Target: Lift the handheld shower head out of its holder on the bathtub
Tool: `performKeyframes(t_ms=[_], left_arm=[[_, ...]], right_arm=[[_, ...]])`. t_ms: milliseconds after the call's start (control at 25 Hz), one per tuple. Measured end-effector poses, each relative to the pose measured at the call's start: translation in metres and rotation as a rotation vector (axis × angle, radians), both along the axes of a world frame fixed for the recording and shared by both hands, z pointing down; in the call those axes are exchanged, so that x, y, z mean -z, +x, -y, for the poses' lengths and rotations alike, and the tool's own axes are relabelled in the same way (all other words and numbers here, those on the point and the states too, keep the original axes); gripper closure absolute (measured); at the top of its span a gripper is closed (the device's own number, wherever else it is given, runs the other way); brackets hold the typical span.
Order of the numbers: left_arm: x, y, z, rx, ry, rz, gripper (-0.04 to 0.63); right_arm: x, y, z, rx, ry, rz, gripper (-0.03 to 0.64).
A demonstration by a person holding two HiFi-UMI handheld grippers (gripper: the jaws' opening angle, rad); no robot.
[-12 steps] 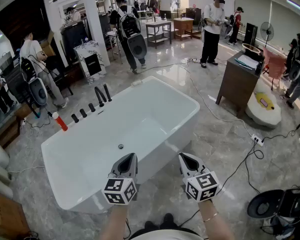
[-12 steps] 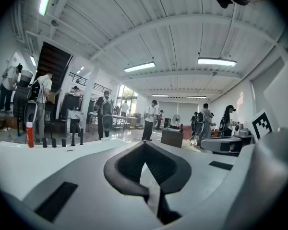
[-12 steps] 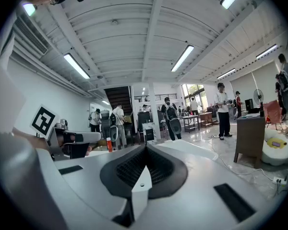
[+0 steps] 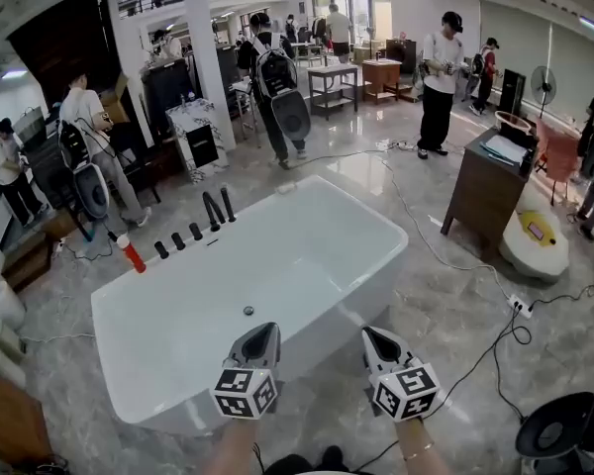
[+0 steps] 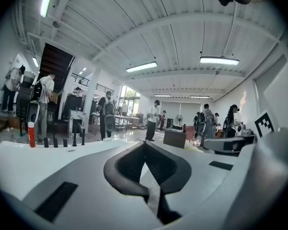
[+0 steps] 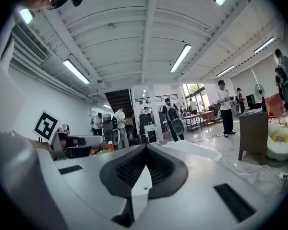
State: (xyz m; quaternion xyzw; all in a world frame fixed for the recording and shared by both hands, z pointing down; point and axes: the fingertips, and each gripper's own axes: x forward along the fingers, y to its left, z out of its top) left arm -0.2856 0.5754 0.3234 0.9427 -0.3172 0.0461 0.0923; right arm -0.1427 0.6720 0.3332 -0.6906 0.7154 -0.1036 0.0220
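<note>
On the far left rim of the bathtub [image 4: 381,275] stands a row of black fittings: three short knobs [image 4: 178,240] and two tall stems [image 4: 218,208]. The shower head is judged to be one of the tall stems, seated upright in its holder. Which of the two cannot be told at this range.

The left gripper [image 4: 262,331] and right gripper [image 4: 372,333] hover side by side over the near rim, well apart from the fittings. Both claws are fully closed, tips together, with nothing between them.

Handling: expect a rigid, slim, smooth handle, likely slippery and of moderate weight. A hose probably trails from it and will drag on the lift. Take hold around the middle of the stem, with the claw across its narrow width, and draw straight up along the holder's axis.

Obstructions: the open basin lies between the grippers and the fittings. The neighbouring stem stands just beside the target. A red can [image 4: 132,255] stands near the left end of the knobs. A desk [image 4: 485,191] and people [image 4: 438,77] stand well apart from the reach path.
</note>
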Motion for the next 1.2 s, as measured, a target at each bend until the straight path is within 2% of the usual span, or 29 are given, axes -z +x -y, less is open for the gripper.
performKeyframes(t_ms=[280, 560, 880, 960, 1200], left_arm=[[-0.011, 0.016, 0.02, 0.033, 0.005, 0.017, 0.577], [-0.019, 0.032, 0.083, 0.074, 0.018, 0.031, 0.577], [-0.044, 0.051, 0.22, 0.104, -0.011, 0.021, 0.568], [-0.048, 0.059, 0.264, 0.119, -0.018, 0.012, 0.531], [-0.053, 0.077, 0.393, 0.154, -0.04, 0.017, 0.48]], right_arm=[[-0.009, 0.019, 0.018, 0.022, 0.006, 0.019, 0.612], [-0.017, 0.045, 0.07, 0.023, 0.005, 0.026, 0.612], [-0.039, 0.074, 0.194, 0.028, -0.026, 0.042, 0.611], [-0.043, 0.083, 0.237, 0.038, -0.035, 0.044, 0.612], [-0.047, 0.1, 0.368, 0.073, -0.064, 0.041, 0.611]])
